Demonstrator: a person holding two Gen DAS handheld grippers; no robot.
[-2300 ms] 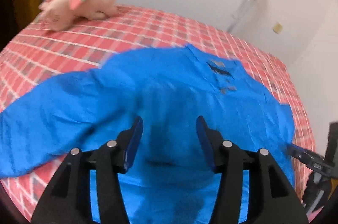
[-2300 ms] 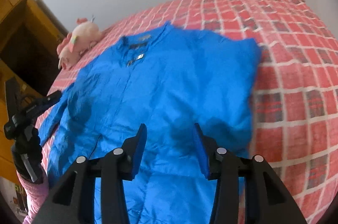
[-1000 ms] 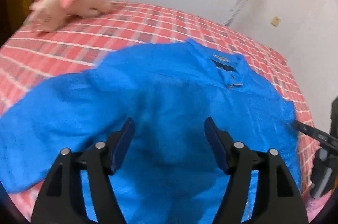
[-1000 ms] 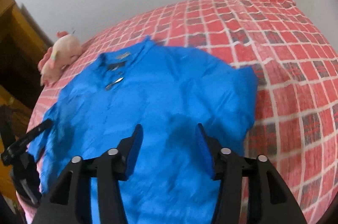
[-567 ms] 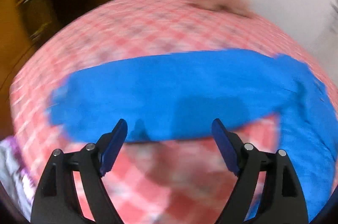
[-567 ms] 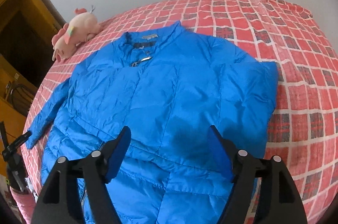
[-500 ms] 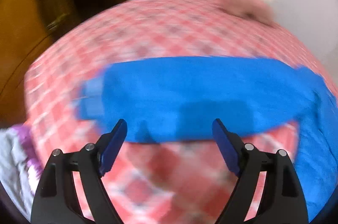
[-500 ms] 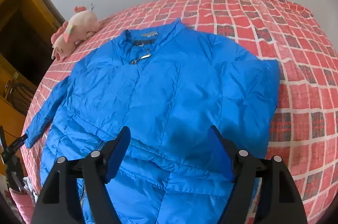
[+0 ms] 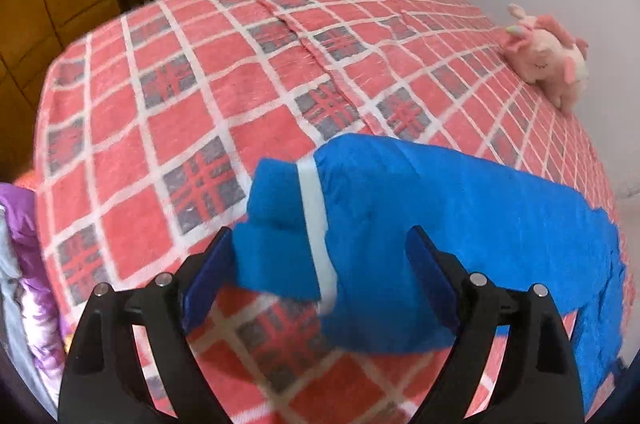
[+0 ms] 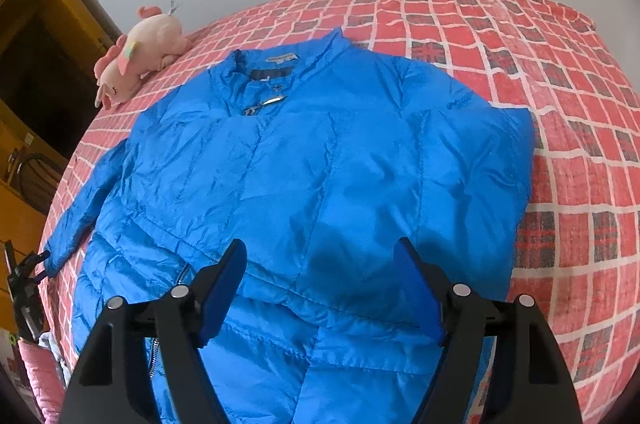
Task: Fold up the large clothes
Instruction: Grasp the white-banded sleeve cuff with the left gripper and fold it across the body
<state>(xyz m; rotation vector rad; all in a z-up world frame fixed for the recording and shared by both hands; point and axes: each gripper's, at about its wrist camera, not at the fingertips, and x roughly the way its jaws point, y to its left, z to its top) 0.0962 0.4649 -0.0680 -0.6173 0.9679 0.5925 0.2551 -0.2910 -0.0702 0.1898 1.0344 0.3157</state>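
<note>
Swung over from the jacket's front, the left tongs point(image 9: 320, 260) now straddle the sleeve cuff point(image 9: 280, 224), jaws just opened wider, nothing gripped. Blue puffer jacket point(image 10: 320, 163) lies spread on the checked bed point(image 10: 560, 103), right sleeve folded in. Right tongs point(image 10: 320, 272) hover released, hem cut off below.

Readable text: none could be made out in either view.
Collar label: a pale strip with dark marks sat inside the collar of the blue jacket point(image 10: 320, 175); its lettering was too small to read.
Dark collar band: a dark strip lay just below that label, with no legible print.
Chest mark: a small mark on the jacket's right chest stayed unreadable.
Sleeve cuff: a plain pale stripe, no lettering.
</note>
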